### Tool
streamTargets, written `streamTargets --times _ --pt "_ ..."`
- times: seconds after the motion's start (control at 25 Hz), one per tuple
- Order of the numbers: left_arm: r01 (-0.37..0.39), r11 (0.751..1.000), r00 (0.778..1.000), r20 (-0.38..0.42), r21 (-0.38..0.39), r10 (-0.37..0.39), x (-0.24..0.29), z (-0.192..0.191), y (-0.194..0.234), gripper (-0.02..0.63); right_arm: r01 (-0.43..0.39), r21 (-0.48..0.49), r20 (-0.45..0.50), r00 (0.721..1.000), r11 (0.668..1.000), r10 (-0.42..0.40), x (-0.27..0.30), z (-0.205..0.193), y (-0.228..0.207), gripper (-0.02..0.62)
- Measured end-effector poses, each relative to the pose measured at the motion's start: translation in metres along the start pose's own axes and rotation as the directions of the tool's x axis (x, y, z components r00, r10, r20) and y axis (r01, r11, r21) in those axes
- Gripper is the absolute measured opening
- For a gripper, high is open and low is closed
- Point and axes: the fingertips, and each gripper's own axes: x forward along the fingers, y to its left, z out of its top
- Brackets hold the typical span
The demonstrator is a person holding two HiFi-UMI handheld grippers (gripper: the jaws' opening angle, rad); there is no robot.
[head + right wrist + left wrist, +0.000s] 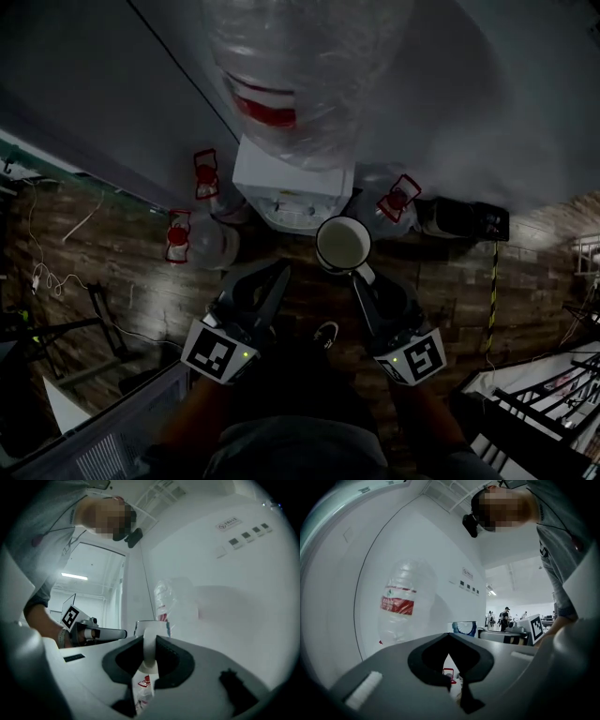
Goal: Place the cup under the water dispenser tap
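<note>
Right claw (361, 278) pinches the cup (343, 244) by its handle, near the dispenser (292, 178); left claw (274, 281) is pressed together, empty. The cup is grasped; placing it remains.

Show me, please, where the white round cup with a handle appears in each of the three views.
Head view: the white round cup is at the centre, rim up, its handle gripped by the right claw.
Left gripper view: just right of centre, above the claw body; its side shows a blue print.
Right gripper view: centre, handle between the jaws.
Shared landmark: the clear plastic water bottle with a red label.
</note>
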Motion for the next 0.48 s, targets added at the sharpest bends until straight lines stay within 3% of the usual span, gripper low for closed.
streamTargets --times 0.08,0.24,0.48 --pt "-0.006 1.0 0.999 0.036 -0.008 0.006 0.011 -0.012 0.015 0.008 0.002 0.008 -0.009 1.0 1.0 -0.002 0.009 -0.021 -0.008 0.061" --pt "0.005 0.999 1.0 -0.03 -0.047 -0.006 0.024 -0.069 0.043 0.006 0.002 0.005 -0.011 1.0 1.0 -0.002 0.026 -0.067 -0.017 0.061" --pt "-0.02 0.998 0.999 -0.042 -0.059 0.018 0.033 -0.142 0.097 0.008 0.009 -0.007 0.004 1.0 1.0 -0.009 0.054 -0.141 -0.019 0.061"
